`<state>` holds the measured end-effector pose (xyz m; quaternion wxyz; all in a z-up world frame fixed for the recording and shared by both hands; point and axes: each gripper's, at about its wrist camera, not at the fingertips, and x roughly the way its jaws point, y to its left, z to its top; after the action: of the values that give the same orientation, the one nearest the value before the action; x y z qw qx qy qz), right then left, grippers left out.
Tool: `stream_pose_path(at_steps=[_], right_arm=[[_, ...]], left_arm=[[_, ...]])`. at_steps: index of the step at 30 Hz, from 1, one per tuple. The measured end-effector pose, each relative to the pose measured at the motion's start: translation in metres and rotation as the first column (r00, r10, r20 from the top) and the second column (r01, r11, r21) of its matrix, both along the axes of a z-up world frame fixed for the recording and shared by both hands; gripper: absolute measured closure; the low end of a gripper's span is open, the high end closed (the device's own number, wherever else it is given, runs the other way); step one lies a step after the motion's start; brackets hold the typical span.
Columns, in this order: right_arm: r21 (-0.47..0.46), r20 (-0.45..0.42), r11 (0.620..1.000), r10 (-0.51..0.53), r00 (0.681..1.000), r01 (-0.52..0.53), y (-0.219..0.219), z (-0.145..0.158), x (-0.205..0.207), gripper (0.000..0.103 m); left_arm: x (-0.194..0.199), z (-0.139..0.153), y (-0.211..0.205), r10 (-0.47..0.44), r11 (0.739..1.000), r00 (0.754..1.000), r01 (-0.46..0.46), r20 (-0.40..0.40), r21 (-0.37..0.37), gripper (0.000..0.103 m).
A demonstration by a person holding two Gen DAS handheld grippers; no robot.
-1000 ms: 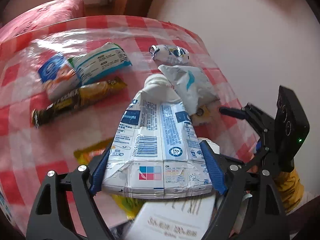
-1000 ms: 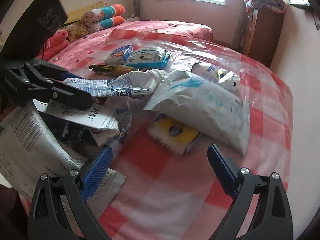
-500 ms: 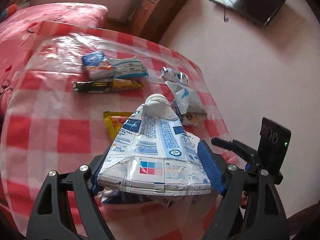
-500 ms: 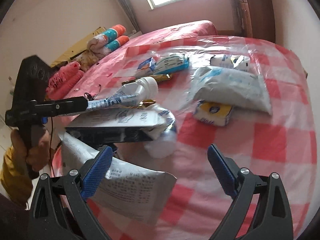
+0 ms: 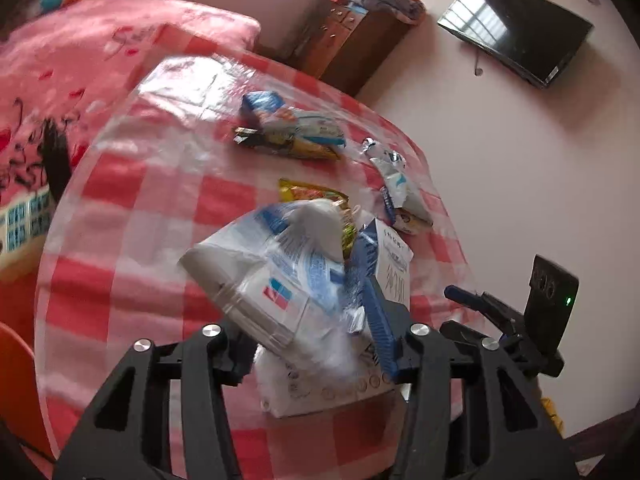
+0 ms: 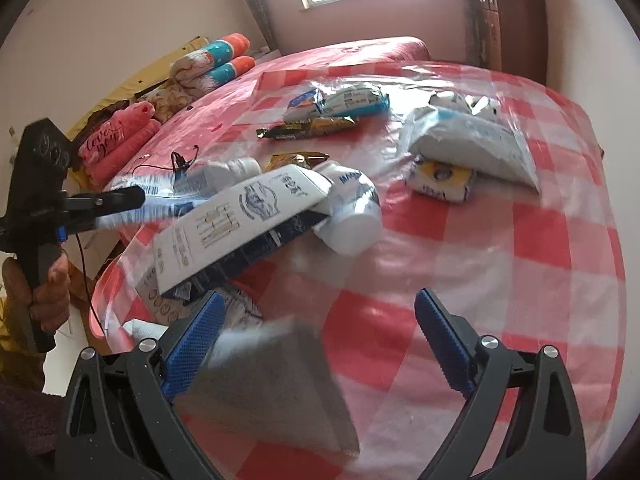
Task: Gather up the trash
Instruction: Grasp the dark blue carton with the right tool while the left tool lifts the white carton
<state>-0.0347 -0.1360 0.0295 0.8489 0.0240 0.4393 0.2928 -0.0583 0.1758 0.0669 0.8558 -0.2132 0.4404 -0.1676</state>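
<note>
My left gripper [image 5: 308, 332] is shut on a flattened white and blue milk carton [image 5: 276, 268], held tilted above the near table edge; it also shows at the left of the right wrist view [image 6: 132, 204]. Under it lie a white and black box [image 6: 240, 224] and a white plastic bottle [image 6: 352, 216]. My right gripper [image 6: 316, 344] is open, low over the checked cloth, with a blurred grey sheet [image 6: 276, 384] between its fingers.
On the red checked table [image 6: 540, 240] lie a white pouch [image 6: 472, 144], a yellow packet [image 6: 440, 180], a dark snack bar [image 6: 308, 128], a blue and white wrapper [image 6: 344, 102] and a yellow wrapper [image 5: 312, 196]. A bed [image 5: 80, 48] lies beyond. A cabinet stands by the wall.
My left gripper has pulled back and twisted, so the carton now tilts sideways and blurs. The right gripper has drawn back, and a grey sheet now shows between its fingers.
</note>
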Motion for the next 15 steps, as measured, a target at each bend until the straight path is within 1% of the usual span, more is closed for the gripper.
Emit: stream_pose_path(at_steps=[2, 5, 7, 9, 11, 12, 13, 14, 15], right_arm=[[0.003, -0.017, 1.0, -0.007, 1.0, 0.007, -0.003, -0.003, -0.003, 0.008], [0.016, -0.042, 0.999, -0.029, 0.999, 0.029, -0.007, -0.005, -0.006, 0.008], [0.03, -0.055, 0.999, -0.034, 0.998, 0.035, -0.007, -0.003, -0.006, 0.008], [0.077, -0.09, 0.996, -0.04, 0.995, 0.047, -0.008, 0.001, -0.004, 0.008], [0.155, -0.137, 0.985, -0.052, 0.989, 0.073, -0.009, 0.009, 0.0, 0.008], [0.188, -0.161, 0.978, -0.055, 0.985, 0.086, -0.009, 0.012, 0.002, 0.008], [0.211, -0.18, 0.973, -0.055, 0.982, 0.093, -0.008, 0.013, 0.004, 0.008], [0.244, -0.21, 0.964, -0.051, 0.976, 0.103, -0.006, 0.015, 0.007, 0.008], [0.272, -0.242, 0.956, -0.045, 0.969, 0.112, -0.003, 0.016, 0.01, 0.008]], left_arm=[[-0.002, -0.007, 0.002, 0.004, 1.0, 1.0, -0.004, -0.018, 0.006, 0.054], [-0.006, -0.02, 0.001, 0.01, 0.999, 1.0, -0.009, -0.029, 0.053, 0.054], [-0.008, -0.021, -0.001, -0.002, 0.997, 1.0, 0.004, -0.028, 0.076, 0.053], [-0.01, -0.017, -0.006, -0.04, 0.991, 0.999, 0.042, -0.015, 0.126, 0.046], [-0.015, -0.009, -0.01, -0.074, 0.973, 0.997, 0.07, 0.013, 0.221, 0.026], [-0.017, -0.007, -0.01, -0.085, 0.962, 0.996, 0.077, 0.02, 0.264, 0.022], [-0.018, -0.005, -0.011, -0.095, 0.948, 0.995, 0.082, 0.026, 0.307, 0.022], [-0.02, -0.002, -0.011, -0.108, 0.928, 0.994, 0.089, 0.031, 0.363, 0.021], [-0.021, -0.001, -0.01, -0.116, 0.914, 0.993, 0.094, 0.032, 0.394, 0.019]])
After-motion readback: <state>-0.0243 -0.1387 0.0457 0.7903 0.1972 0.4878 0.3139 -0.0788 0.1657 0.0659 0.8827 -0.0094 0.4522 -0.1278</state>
